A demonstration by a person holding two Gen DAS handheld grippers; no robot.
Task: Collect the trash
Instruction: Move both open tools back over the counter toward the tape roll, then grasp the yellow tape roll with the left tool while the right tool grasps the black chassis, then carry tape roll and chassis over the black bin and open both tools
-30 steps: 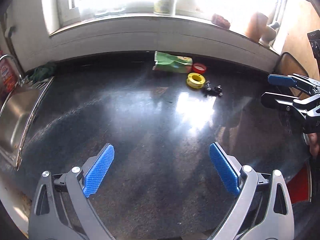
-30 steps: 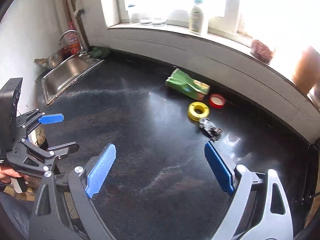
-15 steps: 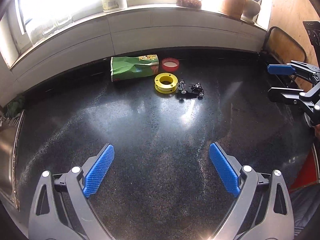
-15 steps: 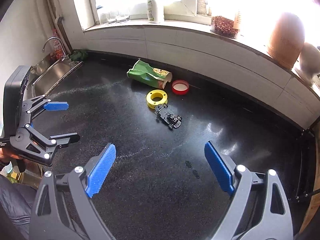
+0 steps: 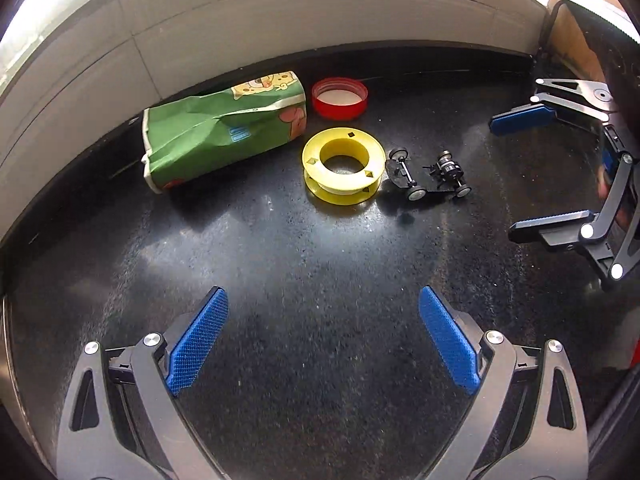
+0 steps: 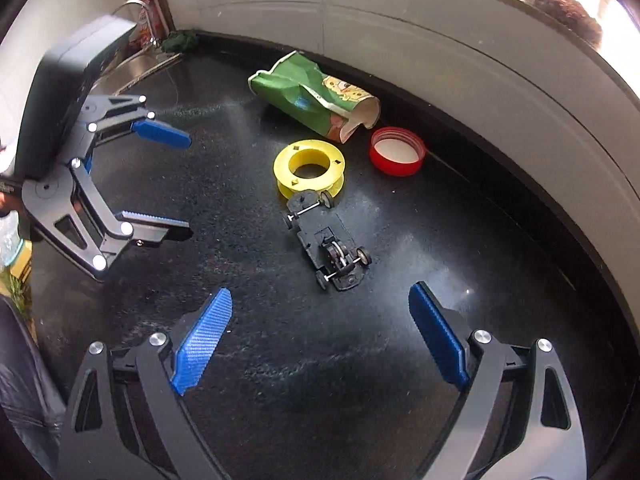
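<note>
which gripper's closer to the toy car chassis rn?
Right. The right gripper hovers open just short of the toy car chassis, roughly lined up with it. The left gripper sits farther back, open, with the chassis ahead and off to its right.

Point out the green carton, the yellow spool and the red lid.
green carton (image 5: 216,136), left wrist view, crumpled side.
yellow spool (image 6: 309,166), right wrist view, top rim.
red lid (image 6: 397,152), right wrist view, white inside.

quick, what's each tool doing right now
Left tool: open, holding nothing, above the bare counter.
Right tool: open, holding nothing, toy car chassis ahead of it.
</note>
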